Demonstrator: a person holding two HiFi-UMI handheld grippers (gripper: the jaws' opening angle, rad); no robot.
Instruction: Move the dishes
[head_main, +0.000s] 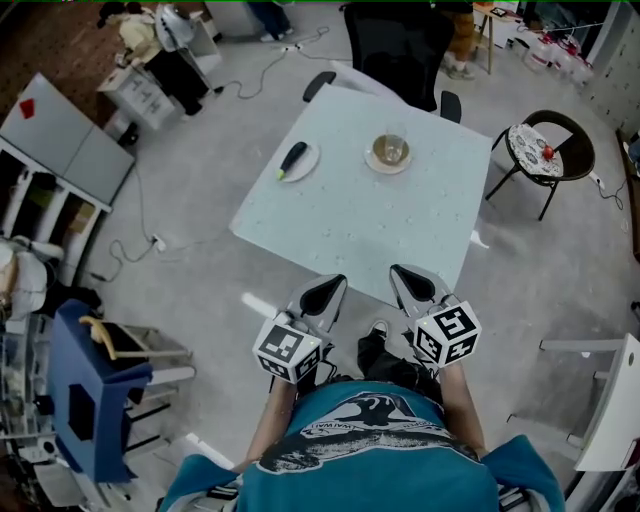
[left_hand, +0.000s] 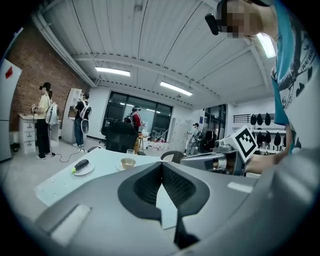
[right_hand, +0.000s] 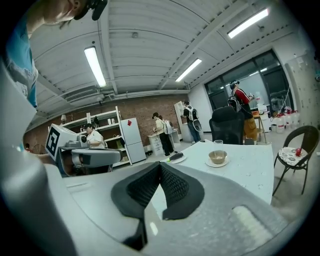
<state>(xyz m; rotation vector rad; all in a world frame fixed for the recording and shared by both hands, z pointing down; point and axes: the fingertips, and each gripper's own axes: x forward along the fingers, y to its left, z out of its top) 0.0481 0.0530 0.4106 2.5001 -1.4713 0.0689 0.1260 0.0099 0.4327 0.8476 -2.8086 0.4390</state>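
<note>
A pale square table (head_main: 350, 215) carries a white plate (head_main: 299, 162) with a dark, green-tipped vegetable on it. To its right a tan bowl on a saucer (head_main: 389, 153) stands with a clear glass (head_main: 396, 134) just behind. My left gripper (head_main: 330, 287) and right gripper (head_main: 404, 276) hover side by side over the floor at the table's near edge, both shut and empty. In the left gripper view the shut pads (left_hand: 161, 165) point at the plate (left_hand: 82, 168) and the bowl (left_hand: 128, 162). The right gripper view has plate (right_hand: 176, 158) and bowl (right_hand: 218, 157) beyond the shut pads (right_hand: 160, 165).
A black office chair (head_main: 400, 50) stands at the table's far side. At right is a round chair (head_main: 545, 150) with a patterned cushion. A blue cart (head_main: 90, 400) and shelving line the left, and cables (head_main: 150, 240) lie on the floor. Several people stand by the far walls.
</note>
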